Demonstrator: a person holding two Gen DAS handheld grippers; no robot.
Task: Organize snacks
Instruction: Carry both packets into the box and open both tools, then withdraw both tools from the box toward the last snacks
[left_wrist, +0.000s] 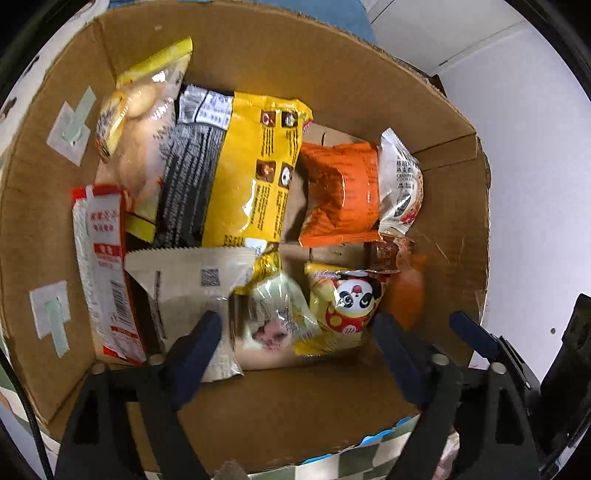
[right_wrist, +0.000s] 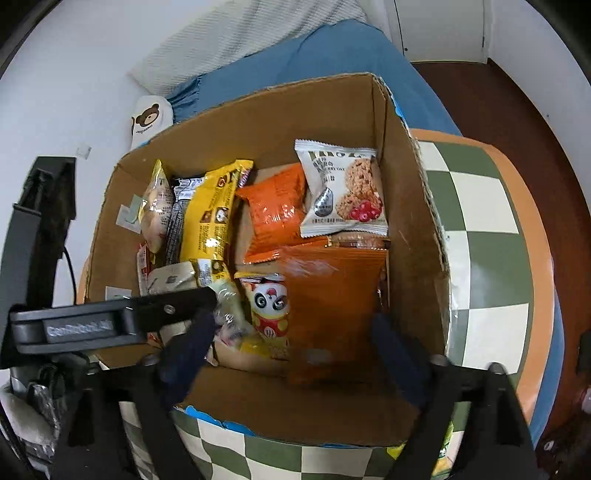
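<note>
A cardboard box (left_wrist: 332, 74) (right_wrist: 413, 229) holds several snack packets. My left gripper (left_wrist: 295, 332) is open over the box's near side, above a clear wrapped snack (left_wrist: 277, 317) and a yellow panda packet (left_wrist: 343, 306). My right gripper (right_wrist: 291, 332) is open over the box; a blurred orange packet (right_wrist: 332, 302) lies between its fingers, apparently loose. Also inside are a big yellow bag (left_wrist: 251, 173) (right_wrist: 210, 214), an orange packet (left_wrist: 340, 192) (right_wrist: 277, 214), a white oat cookie packet (left_wrist: 400, 184) (right_wrist: 343, 192) and a red-white packet (left_wrist: 103, 273).
The box stands on a green-and-cream checkered table (right_wrist: 480, 240) with an orange rim. A blue bed (right_wrist: 332, 55) with a pillow lies behind. The left gripper's body (right_wrist: 110, 317) crosses the right wrist view at left. White wall lies to the right of the box (left_wrist: 535, 184).
</note>
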